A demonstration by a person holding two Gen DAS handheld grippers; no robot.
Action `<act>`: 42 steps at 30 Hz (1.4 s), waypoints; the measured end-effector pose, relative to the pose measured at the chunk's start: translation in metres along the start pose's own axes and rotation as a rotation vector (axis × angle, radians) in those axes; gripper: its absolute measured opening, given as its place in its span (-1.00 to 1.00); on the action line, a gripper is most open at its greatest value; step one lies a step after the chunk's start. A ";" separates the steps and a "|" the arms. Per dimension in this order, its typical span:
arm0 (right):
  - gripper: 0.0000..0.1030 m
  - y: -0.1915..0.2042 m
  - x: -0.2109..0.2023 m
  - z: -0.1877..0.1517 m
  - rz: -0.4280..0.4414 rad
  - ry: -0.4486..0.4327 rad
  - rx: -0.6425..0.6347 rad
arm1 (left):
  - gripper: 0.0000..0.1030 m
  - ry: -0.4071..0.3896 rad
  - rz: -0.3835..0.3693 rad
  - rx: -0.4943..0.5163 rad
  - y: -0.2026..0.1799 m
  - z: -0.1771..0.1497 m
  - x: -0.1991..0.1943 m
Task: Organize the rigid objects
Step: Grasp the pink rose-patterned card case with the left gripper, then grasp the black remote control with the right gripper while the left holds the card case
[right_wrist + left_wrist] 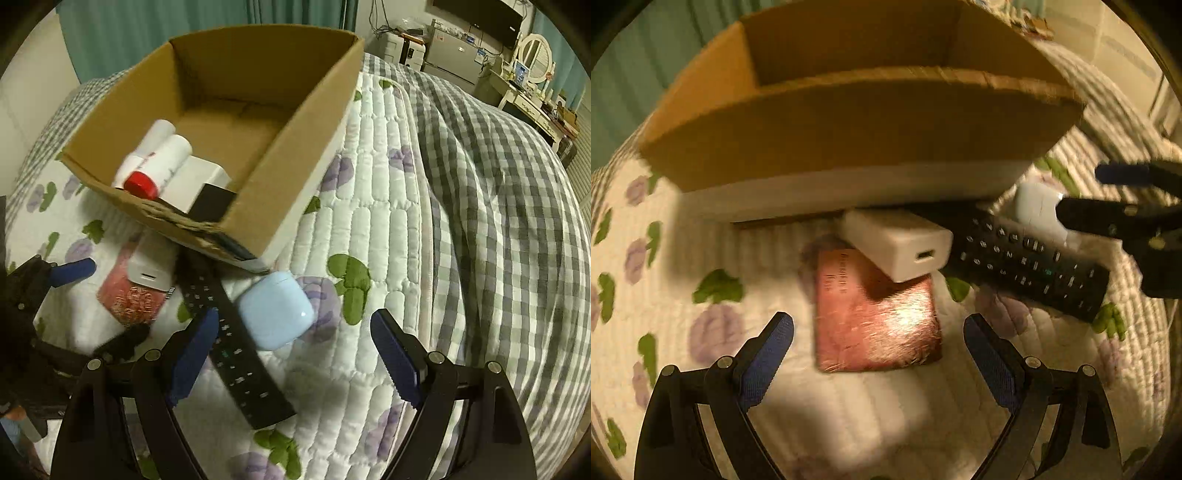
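Observation:
An open cardboard box (295, 147) sits on the bed and holds a white bottle with a red cap (155, 166), a white block and a dark item. In front of it lie a pink glittery case (875, 314), a white power bank (897, 243) resting on the case, a black remote (236, 347) and a light blue earbud case (275, 310). My left gripper (879, 350) is open just above the pink case. My right gripper (291, 350) is open around the earbud case and the remote's middle. The box (849, 129) fills the top of the left wrist view.
The bed has a white quilt with purple flowers (369, 229) and a grey checked blanket (498, 203) bunched at the right. Green curtains (147, 33) hang behind the box. A dresser with a mirror (535, 55) and appliances stand far back right.

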State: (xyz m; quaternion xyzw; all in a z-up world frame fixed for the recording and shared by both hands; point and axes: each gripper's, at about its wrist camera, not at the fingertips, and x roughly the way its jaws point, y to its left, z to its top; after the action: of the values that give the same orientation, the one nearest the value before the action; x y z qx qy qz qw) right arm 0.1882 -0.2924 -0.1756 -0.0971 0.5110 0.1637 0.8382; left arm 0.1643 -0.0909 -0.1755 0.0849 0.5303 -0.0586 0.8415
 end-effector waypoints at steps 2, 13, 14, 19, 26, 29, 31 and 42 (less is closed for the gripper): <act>0.64 -0.004 0.004 0.000 0.001 0.005 0.007 | 0.81 0.025 0.021 0.015 -0.005 0.003 0.011; 0.64 0.010 0.008 -0.013 0.049 0.038 -0.037 | 0.36 -0.018 -0.033 -0.046 0.007 -0.010 -0.015; 0.63 0.014 0.009 -0.014 0.057 0.048 -0.055 | 0.36 -0.027 -0.038 -0.060 0.010 -0.013 -0.020; 0.45 0.032 0.025 -0.024 0.090 0.128 -0.100 | -0.05 -0.062 -0.046 -0.104 0.026 -0.035 -0.046; -0.29 0.061 0.028 -0.038 0.075 0.177 -0.193 | -0.57 -0.037 -0.080 -0.135 0.043 -0.055 -0.050; -0.36 0.076 0.024 -0.044 0.101 0.181 -0.212 | -0.57 -0.029 -0.086 -0.119 0.040 -0.052 -0.046; -0.36 0.085 0.025 -0.045 0.115 0.184 -0.220 | -0.57 -0.018 -0.090 -0.124 0.042 -0.047 -0.036; -0.28 0.097 0.060 -0.005 0.188 0.155 -0.070 | -0.31 -0.010 -0.196 -0.180 0.074 -0.032 -0.013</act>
State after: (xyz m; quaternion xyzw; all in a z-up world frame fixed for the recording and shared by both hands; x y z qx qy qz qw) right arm 0.1736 -0.1934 -0.2304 -0.0900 0.5751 0.2513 0.7733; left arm 0.1446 -0.0123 -0.1716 -0.0434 0.5349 -0.0931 0.8386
